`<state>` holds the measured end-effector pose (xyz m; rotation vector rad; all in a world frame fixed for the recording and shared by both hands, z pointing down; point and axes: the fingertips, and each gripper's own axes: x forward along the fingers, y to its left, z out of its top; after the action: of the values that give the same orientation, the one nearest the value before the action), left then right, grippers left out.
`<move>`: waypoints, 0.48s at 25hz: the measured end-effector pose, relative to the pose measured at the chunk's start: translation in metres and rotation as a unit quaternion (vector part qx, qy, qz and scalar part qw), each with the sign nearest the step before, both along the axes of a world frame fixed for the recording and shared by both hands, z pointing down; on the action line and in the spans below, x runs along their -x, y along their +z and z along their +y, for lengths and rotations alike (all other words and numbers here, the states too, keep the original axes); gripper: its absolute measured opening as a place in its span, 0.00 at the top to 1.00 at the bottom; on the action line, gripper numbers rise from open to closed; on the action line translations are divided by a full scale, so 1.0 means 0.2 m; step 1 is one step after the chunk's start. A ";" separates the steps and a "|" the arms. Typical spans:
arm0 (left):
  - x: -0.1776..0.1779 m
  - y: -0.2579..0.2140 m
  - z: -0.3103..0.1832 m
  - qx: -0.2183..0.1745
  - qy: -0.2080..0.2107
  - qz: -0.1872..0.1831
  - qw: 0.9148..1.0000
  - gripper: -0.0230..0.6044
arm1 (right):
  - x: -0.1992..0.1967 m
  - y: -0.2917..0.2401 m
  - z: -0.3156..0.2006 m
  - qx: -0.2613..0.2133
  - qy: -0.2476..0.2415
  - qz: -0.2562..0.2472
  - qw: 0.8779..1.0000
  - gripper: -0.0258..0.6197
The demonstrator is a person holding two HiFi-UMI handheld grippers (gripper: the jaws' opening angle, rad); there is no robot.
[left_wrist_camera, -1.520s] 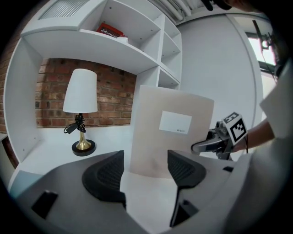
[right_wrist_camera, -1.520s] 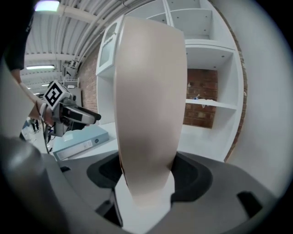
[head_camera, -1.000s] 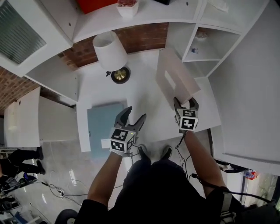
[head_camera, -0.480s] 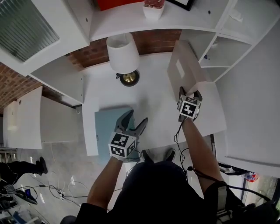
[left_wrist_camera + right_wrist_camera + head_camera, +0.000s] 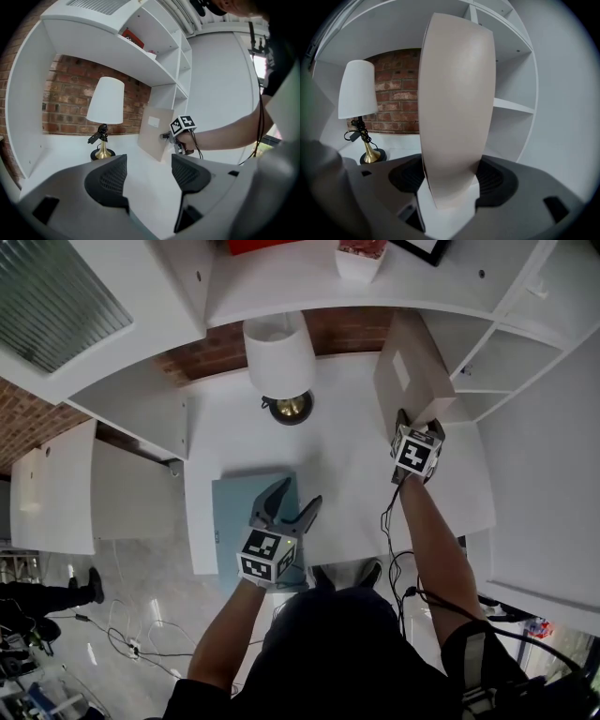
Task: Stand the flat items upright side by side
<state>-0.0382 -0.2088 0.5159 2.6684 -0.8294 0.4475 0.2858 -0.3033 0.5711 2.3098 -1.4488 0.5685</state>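
Note:
A flat beige book [image 5: 410, 377] with a white label is held upright off the white desk [image 5: 349, 486], its near edge in my right gripper [image 5: 410, 420], which is shut on it. In the right gripper view the beige book [image 5: 457, 103] fills the middle, with the gripper [image 5: 452, 180] pinching it from both sides. A flat blue-grey book [image 5: 234, 509] lies on the desk's front left. My left gripper [image 5: 291, 505] hovers open over that book's right edge, holding nothing. In the left gripper view its jaws [image 5: 149, 176] stand apart, and the beige book [image 5: 153, 132] shows beyond them.
A lamp with a white shade [image 5: 278, 354] and brass base [image 5: 292, 408] stands at the back of the desk against a brick wall. White shelf cubbies [image 5: 506, 357] rise at the right. A shelf [image 5: 309, 277] overhangs the back.
My right gripper has carried the beige book farther back and right, toward the shelf cubbies. The left gripper has shifted slightly over the blue-grey book and stays open.

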 end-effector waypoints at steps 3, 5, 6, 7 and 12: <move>0.01 0.01 -0.02 0.001 -0.004 -0.005 1.000 0.49 | 0.00 0.01 -0.04 -0.003 0.000 0.003 1.000 0.47; 0.01 0.01 -0.03 0.002 -0.007 -0.008 1.000 0.49 | -0.01 0.01 -0.07 -0.006 0.001 0.007 1.000 0.47; 0.01 0.01 -0.03 0.002 -0.008 -0.009 1.000 0.49 | -0.01 0.01 -0.09 -0.006 0.002 0.008 1.000 0.47; 0.01 0.01 -0.03 0.002 -0.008 -0.011 1.000 0.49 | -0.02 0.01 -0.10 -0.007 0.005 0.008 1.000 0.47; 0.04 0.02 -0.05 0.013 -0.019 -0.012 1.000 0.49 | -0.02 0.04 -0.14 -0.018 0.020 0.013 1.000 0.45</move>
<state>-0.0470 -0.2183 0.5204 2.6246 -0.8734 0.4773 0.2902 -0.3304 0.5793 2.3703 -1.4137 0.5265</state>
